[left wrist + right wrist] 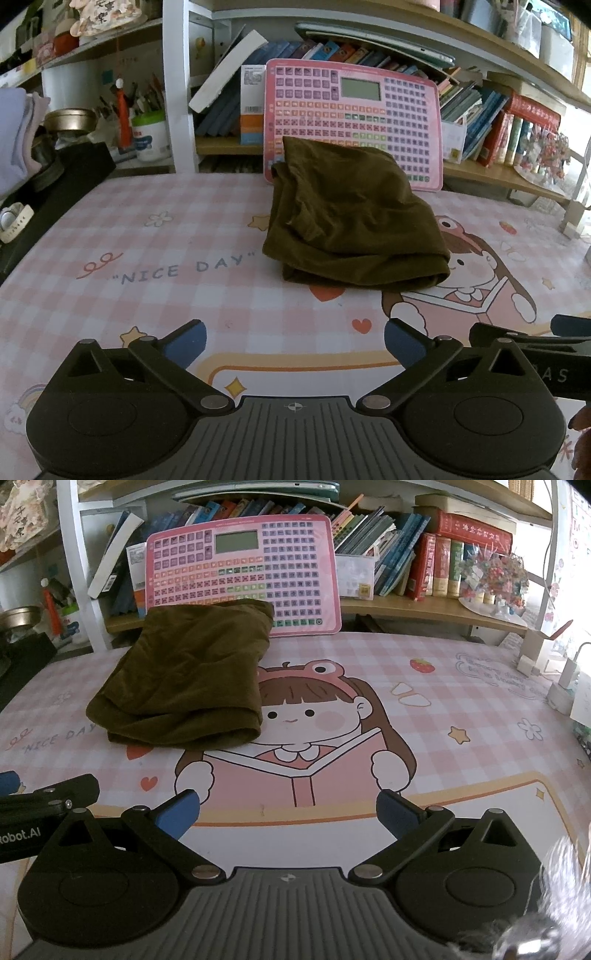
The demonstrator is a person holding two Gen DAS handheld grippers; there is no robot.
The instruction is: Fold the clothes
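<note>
The olive-brown garment (351,218) lies folded into a thick bundle on the table (166,295), in the centre of the left wrist view and the left-centre of the right wrist view (184,679), its far edge up against a pink keypad board (391,110) that leans on the bookshelf (406,607) behind. The table wears a pink checked mat printed with "NICE DAY" and a cartoon girl reading a book (303,716); the bundle covers part of her hat. The left tongs (293,345) sit at the bottom of their frame, spread wide and empty, well short of the cloth. The right tongs (288,814) are likewise wide and hold nothing, over the printed book. Each tool shows at the other's lower edge. At the left stand a metal tin (70,120) and a white pen pot (149,136); at the far right lie white chargers (565,679). Bare mat separates both tongs from the garment.
</note>
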